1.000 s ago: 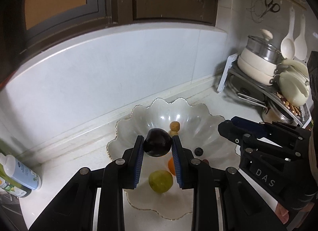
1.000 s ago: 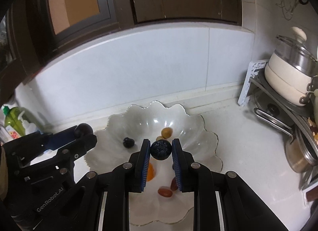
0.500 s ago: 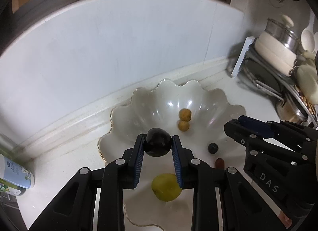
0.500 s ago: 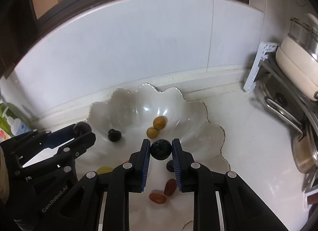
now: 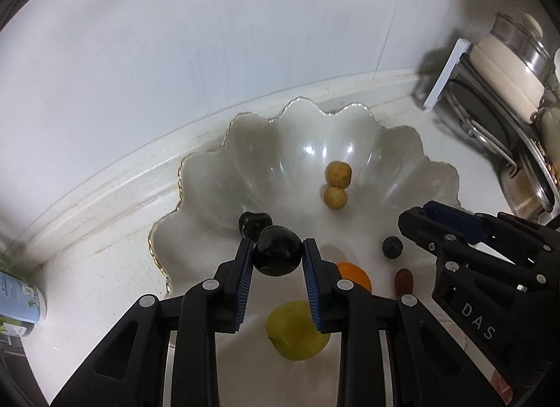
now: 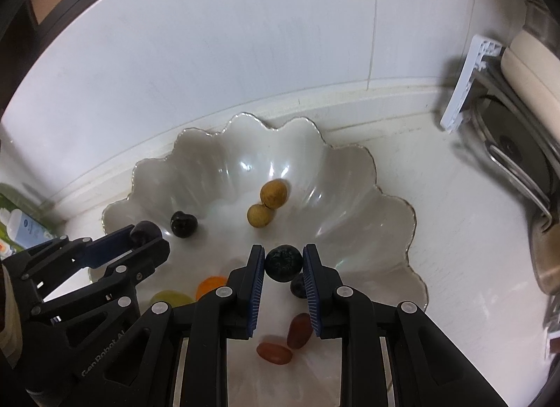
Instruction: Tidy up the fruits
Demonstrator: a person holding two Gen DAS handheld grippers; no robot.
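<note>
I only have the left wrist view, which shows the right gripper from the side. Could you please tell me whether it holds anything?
Observer: Yes. The right gripper is shut on a blueberry, held above the bowl.
Operator: Thank you. I can see just one red fruit in the bowl. Are there more?
Observer: There are two, side by side at the near end of the bowl: a darker red fruit and a lighter red fruit.
</note>
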